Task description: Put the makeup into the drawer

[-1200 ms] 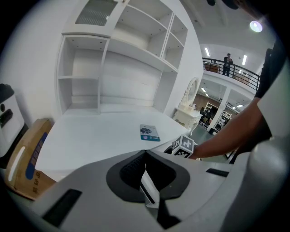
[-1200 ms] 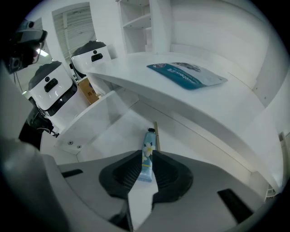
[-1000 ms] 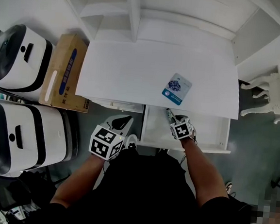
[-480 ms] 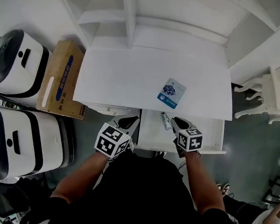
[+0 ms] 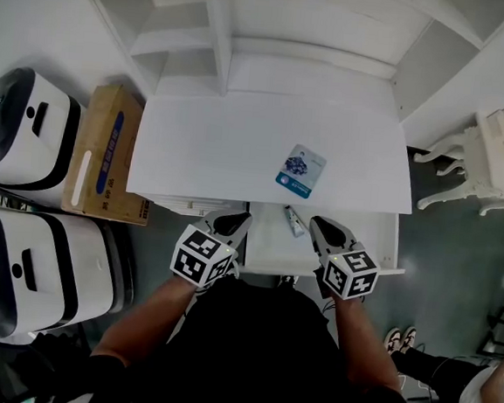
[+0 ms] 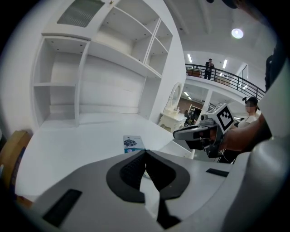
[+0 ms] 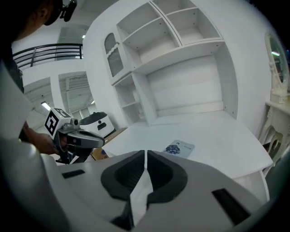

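Makeup sachet (image 5: 300, 171) ahead of both fingertips looks flat, light, probably slippery; pinch its near edge. Right gripper (image 5: 322, 226) jaws just closing, nearly together, empty; left gripper (image 5: 236, 220) jaws together, empty.

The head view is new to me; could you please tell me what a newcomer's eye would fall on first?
Two grippers with black-and-white marker cubes stand out at the front edge of the white desk: the left gripper shut, the right gripper with jaws that have just been closing on nothing. Between them the open drawer holds a small tube, and a blue-and-white card lies on the desktop.
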The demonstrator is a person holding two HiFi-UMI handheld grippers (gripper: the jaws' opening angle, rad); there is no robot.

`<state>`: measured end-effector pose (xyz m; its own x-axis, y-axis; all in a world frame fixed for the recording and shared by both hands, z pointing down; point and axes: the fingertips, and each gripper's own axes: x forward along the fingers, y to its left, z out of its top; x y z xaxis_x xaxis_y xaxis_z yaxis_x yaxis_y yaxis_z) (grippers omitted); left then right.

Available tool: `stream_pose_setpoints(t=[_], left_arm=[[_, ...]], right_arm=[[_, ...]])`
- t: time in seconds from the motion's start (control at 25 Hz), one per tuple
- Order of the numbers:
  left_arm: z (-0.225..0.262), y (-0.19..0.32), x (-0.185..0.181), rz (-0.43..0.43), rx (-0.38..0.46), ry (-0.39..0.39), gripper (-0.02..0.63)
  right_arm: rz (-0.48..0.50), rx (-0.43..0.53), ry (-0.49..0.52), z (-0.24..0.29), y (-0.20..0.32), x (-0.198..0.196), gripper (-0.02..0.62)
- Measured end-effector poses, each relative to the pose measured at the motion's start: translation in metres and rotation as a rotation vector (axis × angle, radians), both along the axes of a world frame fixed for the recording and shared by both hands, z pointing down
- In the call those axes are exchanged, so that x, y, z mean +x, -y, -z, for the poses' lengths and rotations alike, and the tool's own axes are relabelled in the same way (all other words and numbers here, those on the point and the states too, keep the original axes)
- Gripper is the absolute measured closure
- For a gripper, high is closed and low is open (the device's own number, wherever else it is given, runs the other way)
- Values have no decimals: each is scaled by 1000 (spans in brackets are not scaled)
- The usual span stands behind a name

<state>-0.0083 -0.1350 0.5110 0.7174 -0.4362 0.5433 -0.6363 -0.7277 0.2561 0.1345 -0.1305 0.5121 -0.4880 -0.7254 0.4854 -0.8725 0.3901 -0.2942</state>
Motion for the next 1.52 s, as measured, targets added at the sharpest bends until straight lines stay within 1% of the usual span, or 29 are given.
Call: stream_pose_setpoints(t=[0.16,0.44,0.6,0.72,0.8,1.0,1.32,1.52], left_arm=[[1,-3,3,-15,3,7,595],[2,-4,-1,-25,13,16,595],[3,-5,3,-29,13,16,595],[3,-7,7,-43,19,31,595],[3,-7,6,-41,14,26,595],[3,-1,3,-4,3,12,595],[0,-1,6,-5,-1,28,595],[-2,1,2,11,-7,37,595]], right_arm=[[-12,23,-12,3,-1,4,568],[-3,22,-3,1,0,1,568],[15,-17,40,-3,-3,-4,568],[23,-27,47,-5,-2,-8,566],[30,-29,51,-7,-2,-11,566],[43,-35,40,-10,-1,-12,566],[59,-36,22,-14,4,-10,566],[61,-34,-19,-22,12,-5,566]])
